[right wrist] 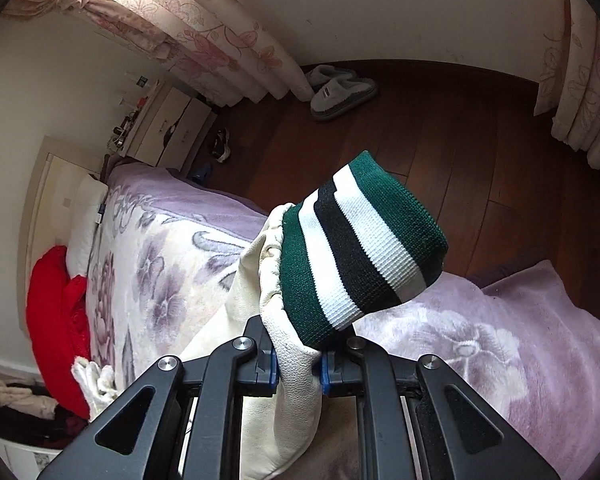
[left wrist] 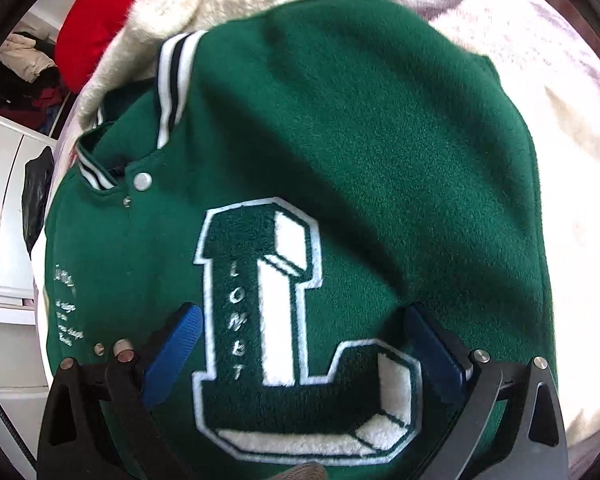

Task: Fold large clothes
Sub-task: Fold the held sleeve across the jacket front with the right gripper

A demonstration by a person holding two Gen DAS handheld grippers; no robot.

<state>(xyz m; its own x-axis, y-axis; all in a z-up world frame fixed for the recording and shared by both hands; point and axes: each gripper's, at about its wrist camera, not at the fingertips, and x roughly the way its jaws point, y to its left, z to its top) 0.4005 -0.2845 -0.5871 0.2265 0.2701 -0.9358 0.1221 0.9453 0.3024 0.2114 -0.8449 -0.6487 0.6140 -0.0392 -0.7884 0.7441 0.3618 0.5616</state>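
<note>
One green varsity jacket (left wrist: 340, 128) on bed (right wrist: 148, 248): right claw (right wrist: 298, 364) clamped on cream sleeve (right wrist: 292, 380) near striped cuff (right wrist: 360, 240), left claw (left wrist: 300, 348) spread above chest; next, sleeve-fold across body.

One green varsity jacket (left wrist: 380, 152) lies on one bed (right wrist: 164, 240), bearing one large letter patch (left wrist: 284, 328) and one round snap button (left wrist: 142, 181). One cream sleeve (right wrist: 288, 364) ends in one striped cuff (right wrist: 360, 248). Two slippers (right wrist: 340, 92) sit on the floor. Two curtains (right wrist: 220, 48) hang. One red garment (right wrist: 56, 320) lies by one pillow (right wrist: 85, 224). Two tongs (left wrist: 300, 352) appear, one per view.
</note>
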